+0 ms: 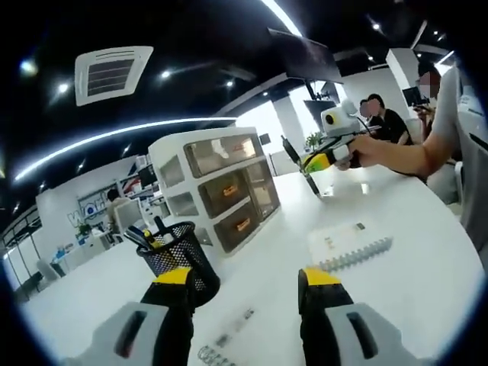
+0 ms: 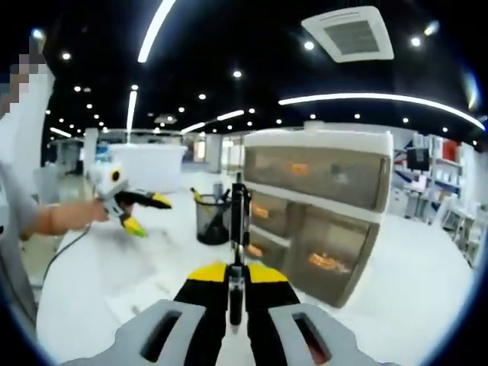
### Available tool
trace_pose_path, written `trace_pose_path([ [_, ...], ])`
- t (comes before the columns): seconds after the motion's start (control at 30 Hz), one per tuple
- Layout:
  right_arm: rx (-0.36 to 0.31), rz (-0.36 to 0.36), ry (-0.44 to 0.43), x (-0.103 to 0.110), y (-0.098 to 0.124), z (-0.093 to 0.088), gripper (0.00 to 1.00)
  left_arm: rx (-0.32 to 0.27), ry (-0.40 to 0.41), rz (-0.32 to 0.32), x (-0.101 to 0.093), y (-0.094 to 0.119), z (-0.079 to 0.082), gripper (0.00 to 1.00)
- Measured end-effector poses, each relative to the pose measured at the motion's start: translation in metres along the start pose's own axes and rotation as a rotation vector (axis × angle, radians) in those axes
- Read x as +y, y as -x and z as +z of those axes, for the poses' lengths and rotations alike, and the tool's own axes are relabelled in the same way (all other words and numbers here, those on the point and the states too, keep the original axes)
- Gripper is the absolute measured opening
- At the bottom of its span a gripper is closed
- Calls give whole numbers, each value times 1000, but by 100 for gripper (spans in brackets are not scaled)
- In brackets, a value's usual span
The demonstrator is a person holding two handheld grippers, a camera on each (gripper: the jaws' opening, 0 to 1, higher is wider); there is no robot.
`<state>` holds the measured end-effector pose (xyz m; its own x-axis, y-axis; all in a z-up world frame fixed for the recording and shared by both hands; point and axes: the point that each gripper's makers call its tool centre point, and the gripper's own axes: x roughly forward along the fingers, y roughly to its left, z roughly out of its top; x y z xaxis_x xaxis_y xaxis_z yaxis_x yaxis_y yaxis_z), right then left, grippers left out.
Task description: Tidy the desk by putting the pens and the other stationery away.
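Right claw (image 2: 237, 284) grips a pen (image 2: 238, 229) upright (left claw (image 1: 248, 284) spread).

Dark ceiling (image 1: 198, 38) with strip lights, vent (image 2: 349, 32); white shelving (image 1: 91, 210) behind.

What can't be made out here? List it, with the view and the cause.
- Drawer unit contents, right gripper view: tinted fronts and blur show only orange smudges.
- Print on the white card, left gripper view: too small.
- Mesh pen cup base, left gripper view: hidden behind the left gripper jaw.
- Pen lower end, right gripper view: hidden between the right gripper jaws.
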<state>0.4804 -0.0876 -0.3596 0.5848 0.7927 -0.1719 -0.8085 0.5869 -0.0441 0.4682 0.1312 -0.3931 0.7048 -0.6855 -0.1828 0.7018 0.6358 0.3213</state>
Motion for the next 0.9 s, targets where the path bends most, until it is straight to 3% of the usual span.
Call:
trace_pose_path([
  [0.23,-19,25,45,16,-15,28,6,-9,13,17,3,4,1,54],
  [0.4,-41,37,69,21,-25,49,6,17,-6,24,4,1,-5,54],
  [0.6,-107,79,8,23,-36,79,6,9,-46,46,5,1,-2,51],
  [0.9,-100,115,31,36,-76,98,6,21,-18,37,3,-2,-7,51],
])
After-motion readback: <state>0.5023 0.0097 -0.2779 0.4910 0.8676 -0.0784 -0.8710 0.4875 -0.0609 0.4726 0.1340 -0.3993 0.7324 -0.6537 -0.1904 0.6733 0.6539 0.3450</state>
